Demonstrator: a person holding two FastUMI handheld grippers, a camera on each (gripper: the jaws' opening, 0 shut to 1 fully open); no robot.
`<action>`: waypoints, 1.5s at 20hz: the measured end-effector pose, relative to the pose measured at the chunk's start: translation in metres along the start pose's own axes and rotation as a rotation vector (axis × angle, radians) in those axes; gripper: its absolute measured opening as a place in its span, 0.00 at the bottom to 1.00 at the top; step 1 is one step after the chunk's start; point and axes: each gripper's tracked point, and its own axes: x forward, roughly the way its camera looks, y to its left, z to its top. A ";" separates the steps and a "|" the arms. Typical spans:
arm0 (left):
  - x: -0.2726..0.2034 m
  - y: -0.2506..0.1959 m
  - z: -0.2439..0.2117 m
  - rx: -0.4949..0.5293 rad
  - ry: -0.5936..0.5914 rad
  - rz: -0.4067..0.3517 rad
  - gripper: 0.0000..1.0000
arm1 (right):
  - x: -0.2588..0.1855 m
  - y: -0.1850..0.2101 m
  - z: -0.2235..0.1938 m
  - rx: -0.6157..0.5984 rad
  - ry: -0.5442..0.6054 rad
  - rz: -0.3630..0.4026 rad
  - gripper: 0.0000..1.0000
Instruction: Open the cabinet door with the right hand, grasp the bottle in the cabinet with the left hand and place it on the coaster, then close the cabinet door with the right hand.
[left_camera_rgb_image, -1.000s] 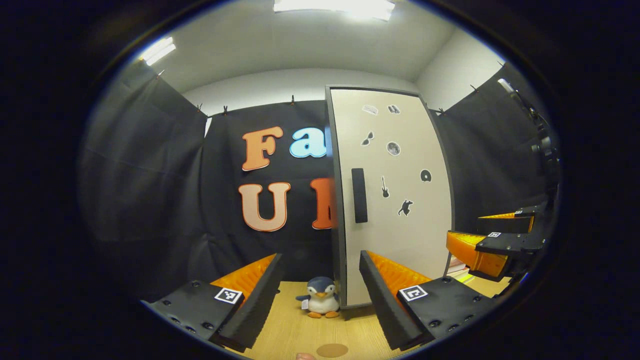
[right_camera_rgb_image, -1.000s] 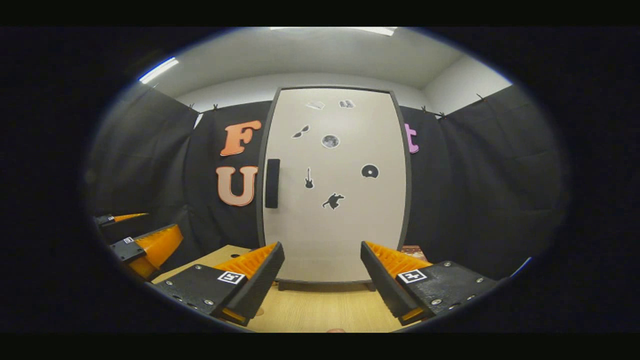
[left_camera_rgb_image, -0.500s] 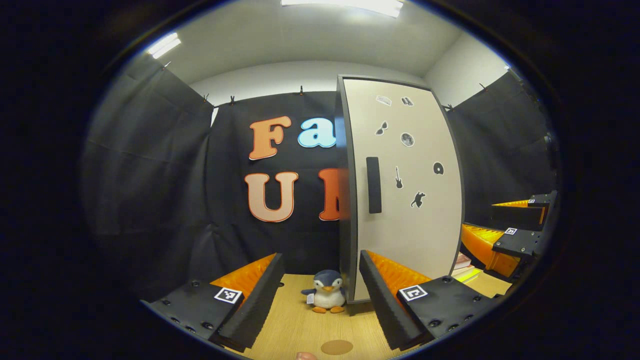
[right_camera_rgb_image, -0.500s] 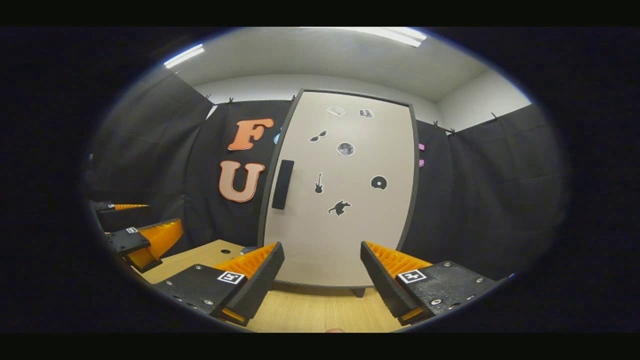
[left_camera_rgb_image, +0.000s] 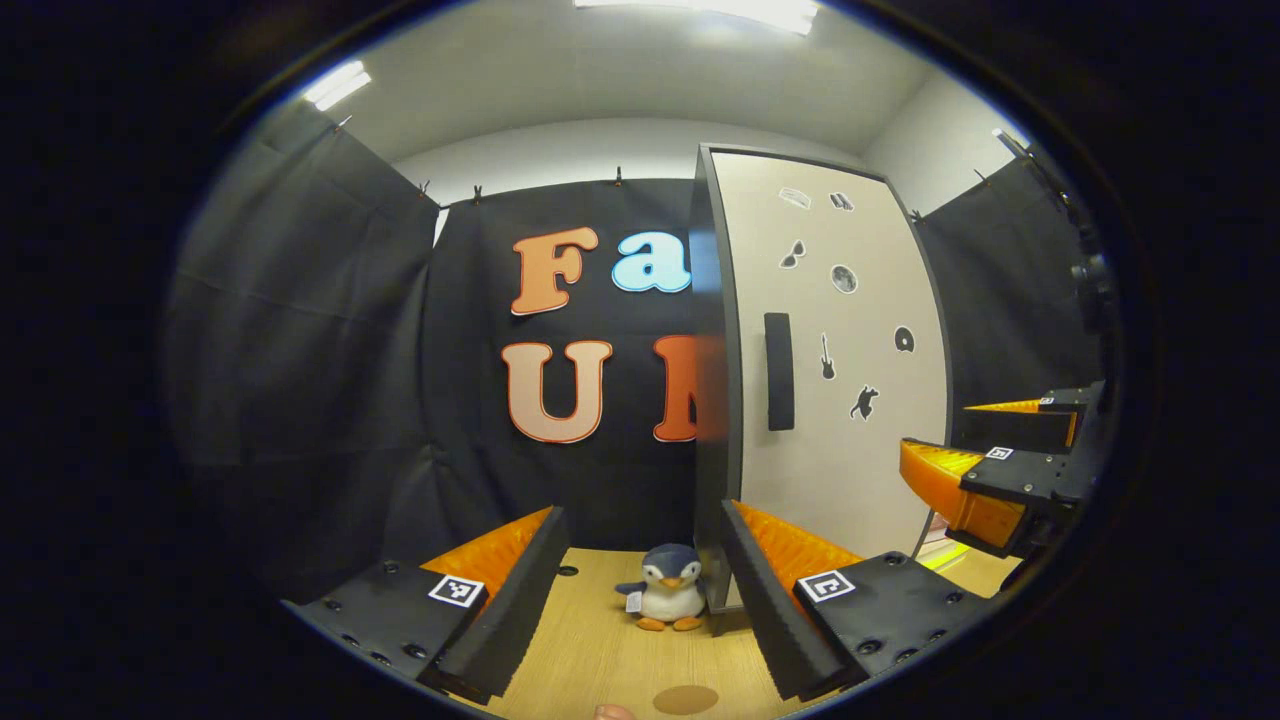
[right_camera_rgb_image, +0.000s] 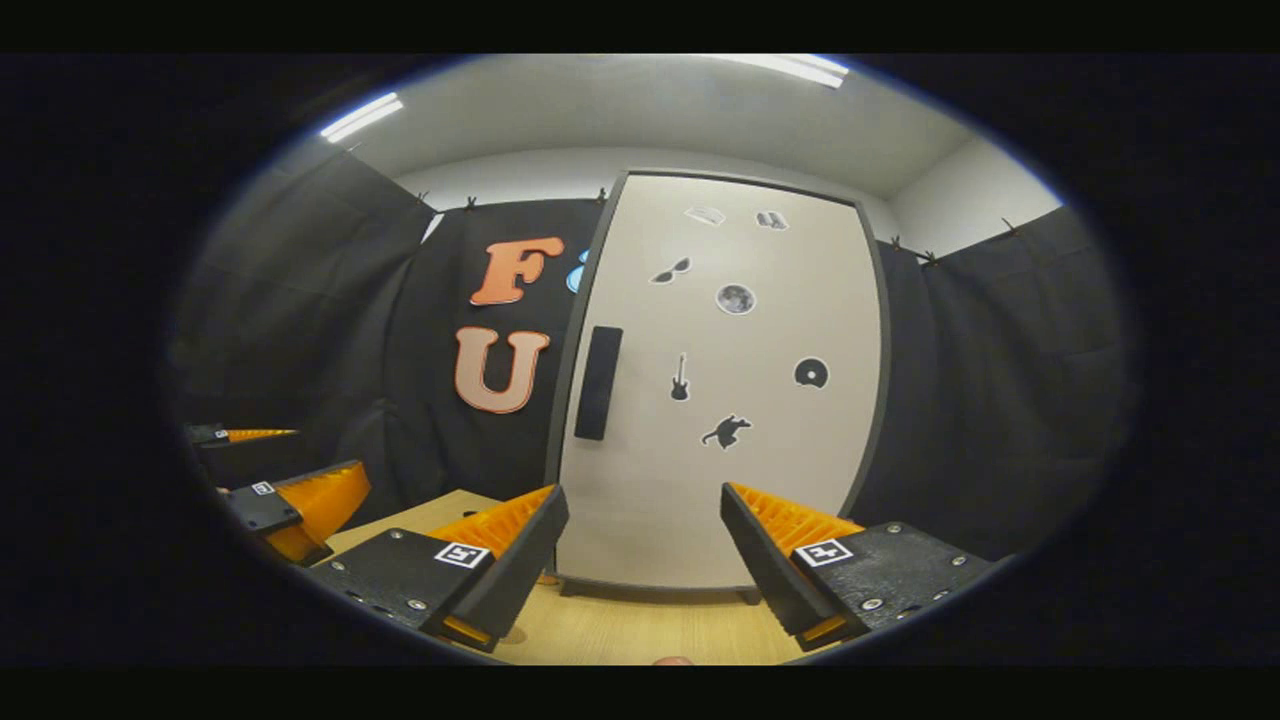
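Note:
A tall cabinet with a pale door stands on the wooden table, shut, so its inside is hidden. A dark vertical handle sits near the door's left edge. A round brown coaster lies on the table close in front of my left gripper, which is open and holds nothing. My right gripper is also open and bare, a short way in front of the door, lower than the handle. It also appears at the right of the left gripper view as the right gripper.
A small plush penguin stands at the cabinet's left front corner, just behind the coaster. Black cloth walls close the booth at the back and sides. A stack of books lies right of the cabinet. The left gripper hangs at the far left.
The cabinet has drifted to the right in both views and looks slightly larger in the right gripper view. Both grippers stay open; the door stays shut.

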 end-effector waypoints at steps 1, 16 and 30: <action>0.002 0.003 0.000 0.000 0.000 0.002 0.98 | 0.009 0.005 0.004 0.001 -0.007 0.004 0.95; 0.028 0.060 -0.020 0.001 0.040 0.059 0.98 | 0.140 0.043 0.035 0.023 -0.021 -0.045 0.94; 0.022 0.089 -0.040 -0.021 0.087 0.068 0.98 | 0.183 0.039 0.036 0.198 -0.007 -0.080 0.39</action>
